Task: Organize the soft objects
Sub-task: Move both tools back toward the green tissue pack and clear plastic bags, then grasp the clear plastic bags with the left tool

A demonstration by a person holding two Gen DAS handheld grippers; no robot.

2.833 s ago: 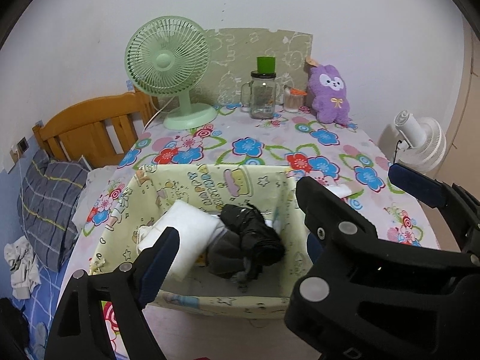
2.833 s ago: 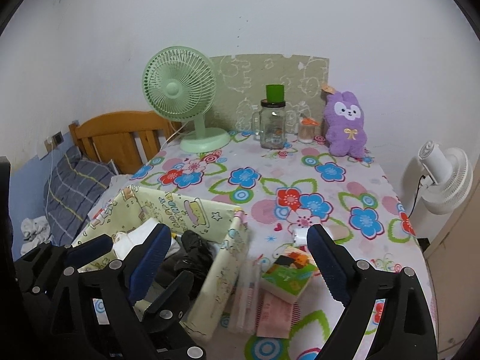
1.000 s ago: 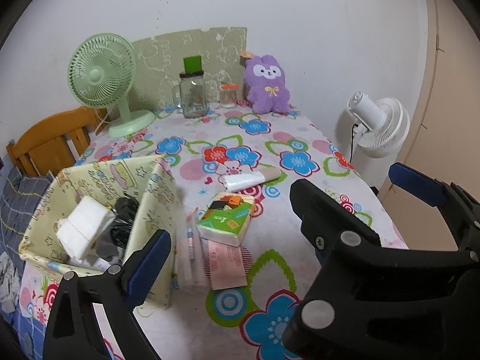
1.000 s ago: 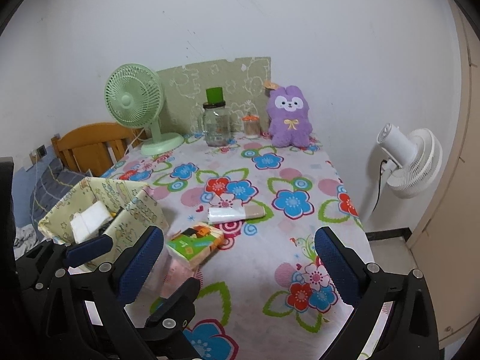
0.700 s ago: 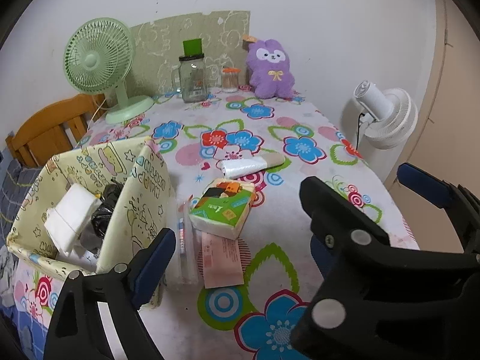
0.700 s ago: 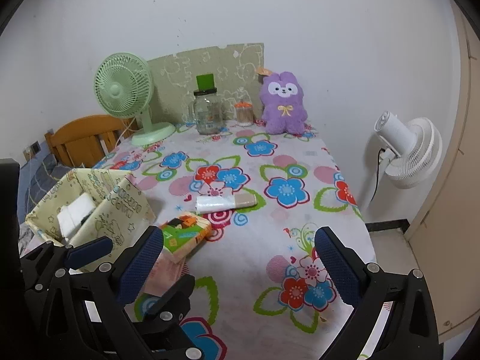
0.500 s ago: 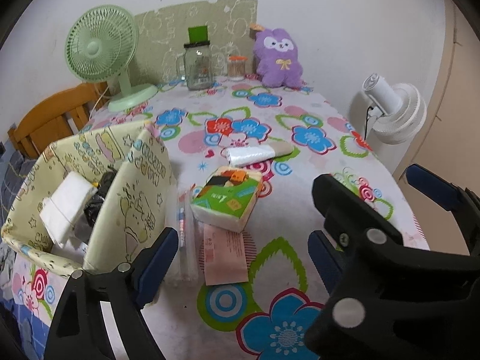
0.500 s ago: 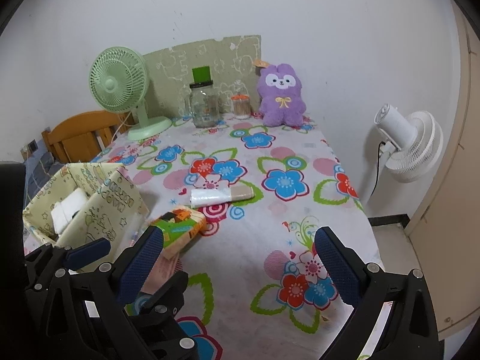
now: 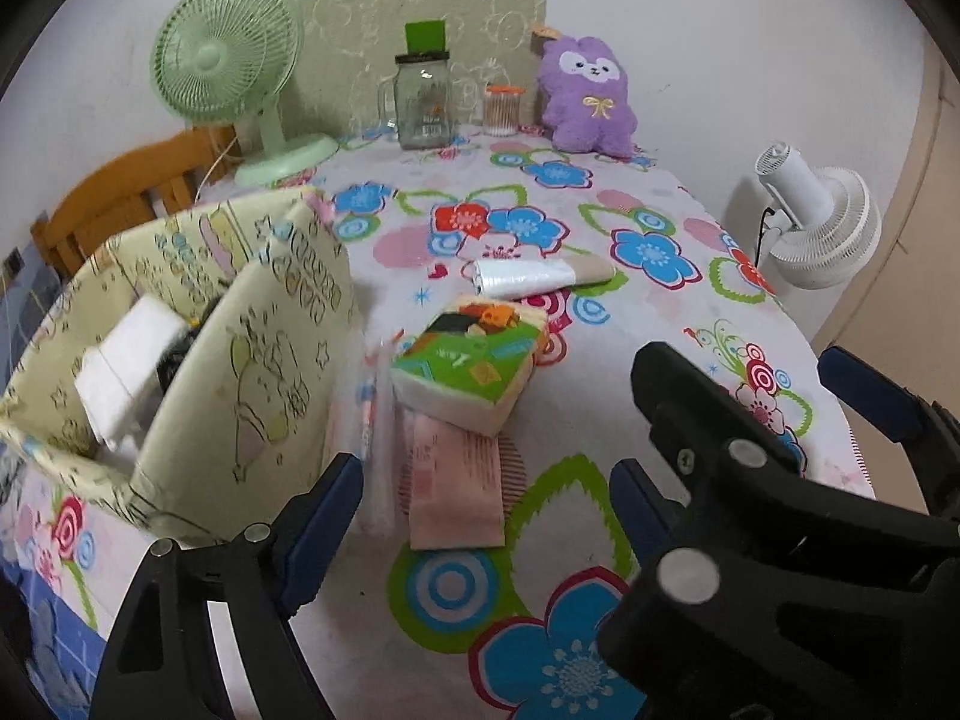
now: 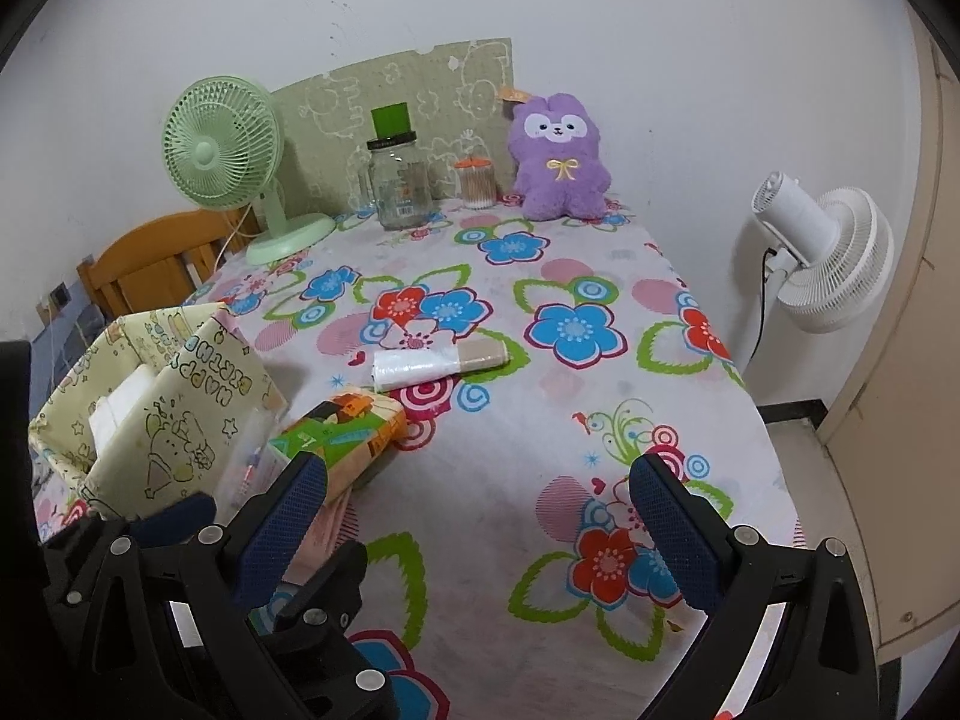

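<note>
- We see the left gripper [image 9: 480,516] above the floral tablecloth [image 9: 600,420], jaws closing, nothing between them.
- Right gripper [image 10: 480,510] hangs spread wide, empty.
- Green tissue pack [image 9: 465,363] lies at 12 o'clock from the left gripper, resting partly on a pink paper packet [image 9: 456,480].
- Yellow fabric bin [image 9: 264,360] stands at 10 o'clock, a white folded item [image 9: 126,354] inside.
- Rolled white plastic bags [image 9: 522,276] lie beyond the pack.
- Purple plush [image 10: 558,159] sits at the wall, 12 o'clock.
</note>
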